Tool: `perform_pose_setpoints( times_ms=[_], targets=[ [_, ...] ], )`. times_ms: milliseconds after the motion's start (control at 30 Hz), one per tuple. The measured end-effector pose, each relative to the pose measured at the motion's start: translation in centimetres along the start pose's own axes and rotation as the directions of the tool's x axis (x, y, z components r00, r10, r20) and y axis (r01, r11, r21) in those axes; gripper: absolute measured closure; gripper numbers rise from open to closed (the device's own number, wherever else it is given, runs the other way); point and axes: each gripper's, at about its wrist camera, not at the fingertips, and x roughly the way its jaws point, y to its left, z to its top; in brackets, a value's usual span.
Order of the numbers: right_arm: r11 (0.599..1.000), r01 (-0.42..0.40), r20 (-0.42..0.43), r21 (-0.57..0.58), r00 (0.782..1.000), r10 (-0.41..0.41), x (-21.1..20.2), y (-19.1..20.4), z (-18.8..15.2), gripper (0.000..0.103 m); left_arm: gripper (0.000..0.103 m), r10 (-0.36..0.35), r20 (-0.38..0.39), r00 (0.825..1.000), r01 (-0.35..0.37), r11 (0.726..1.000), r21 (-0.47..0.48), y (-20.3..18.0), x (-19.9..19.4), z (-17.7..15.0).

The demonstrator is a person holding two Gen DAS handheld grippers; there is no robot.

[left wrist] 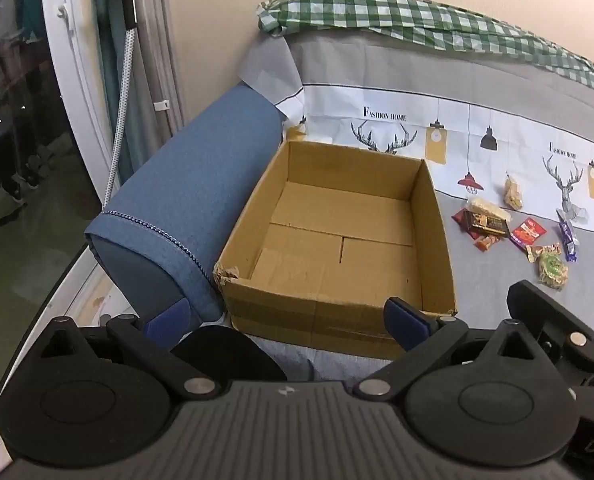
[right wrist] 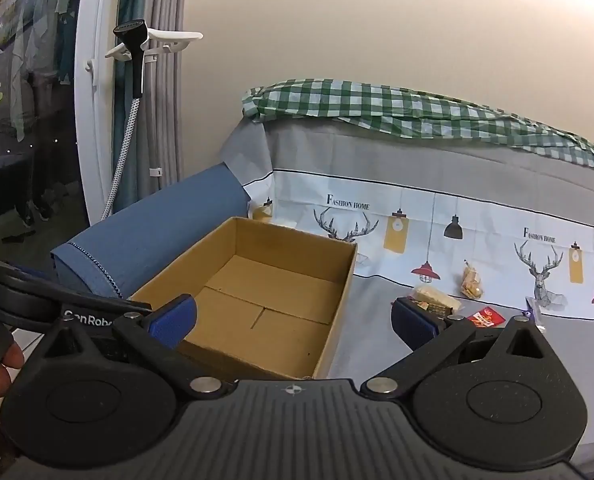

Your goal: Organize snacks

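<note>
Snacks first: a loose scatter of small packets lies on the grey printed cover of the sofa seat, well to the right of the cardboard box. A pale cracker pack, a dark bar, red wrappers, a purple stick and a greenish bag sit close together, some touching; one clear bag of biscuits stands a little behind the rest. The box sits open and empty, pushed against the blue armrest, one near corner torn.

Both tools are up and waiting. The left tool hangs over the near edge of the box, jaws spread wide, nothing between them. The right tool is just as wide open and empty too, looking across the box toward the packets, with the nearest pack peeking just past its right finger.

So this reads as the very start: nothing packed yet. The next move probably calls for the right tool to swing right and dip toward the pile, single out one packet from its neighbours, and close gently on it, since crinkly wrappers slip and crackers crush.
</note>
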Motion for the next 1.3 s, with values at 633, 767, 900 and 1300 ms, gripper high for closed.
perform_pose_setpoints(
  times_ms=[633,767,900,1300],
  targets=[
    [1.000,-0.002,-0.001,-0.004,1.000,0.002,0.6,-0.8,-0.5,0.000,0.000,0.007,-0.029,1.000,-0.006,1.000,0.003,-0.8,1.0,-0.4],
    [1.000,-0.006,-0.005,0.000,1.000,0.006,0.6,-1.0,-0.4,0.000,0.000,0.007,-0.029,1.000,-0.007,1.000,0.002,-0.8,1.0,-0.5],
    [1.000,-0.006,-0.005,0.000,1.000,0.006,0.7,-0.9,-0.4,0.000,0.000,0.008,-0.027,1.000,-0.008,1.000,0.003,-0.8,1.0,-0.5],
    [1.000,-0.012,-0.020,0.002,1.000,0.012,0.9,-1.2,-0.4,0.000,0.000,0.009,-0.030,0.999,-0.009,1.000,0.005,-0.7,1.2,-0.9]
  ],
)
